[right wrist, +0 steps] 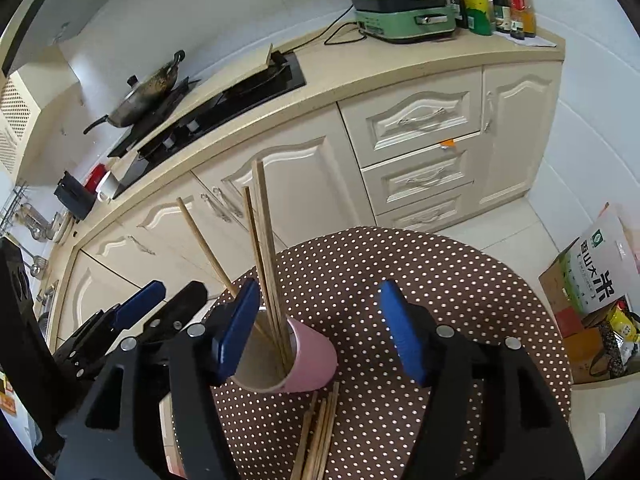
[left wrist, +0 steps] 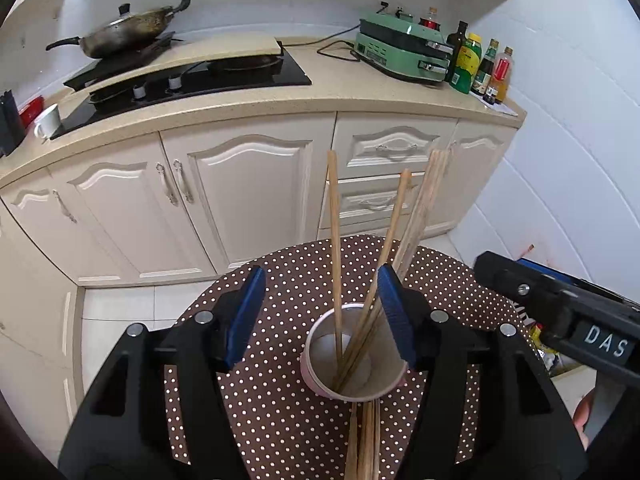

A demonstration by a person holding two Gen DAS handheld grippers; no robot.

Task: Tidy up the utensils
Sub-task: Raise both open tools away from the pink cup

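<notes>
Both claws gape around pink cup holding chopsticks.

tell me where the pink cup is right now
The cup stands on the dotted table, holding chopsticks, with loose chopsticks lying just in front of it.

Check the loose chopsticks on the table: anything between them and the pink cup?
Nothing visible. The loose chopsticks lie on the dotted tablecloth right in front of the pink cup, bare cloth between. Chopsticks already standing in the cup lean apart, leaving part of the mouth free.
</notes>
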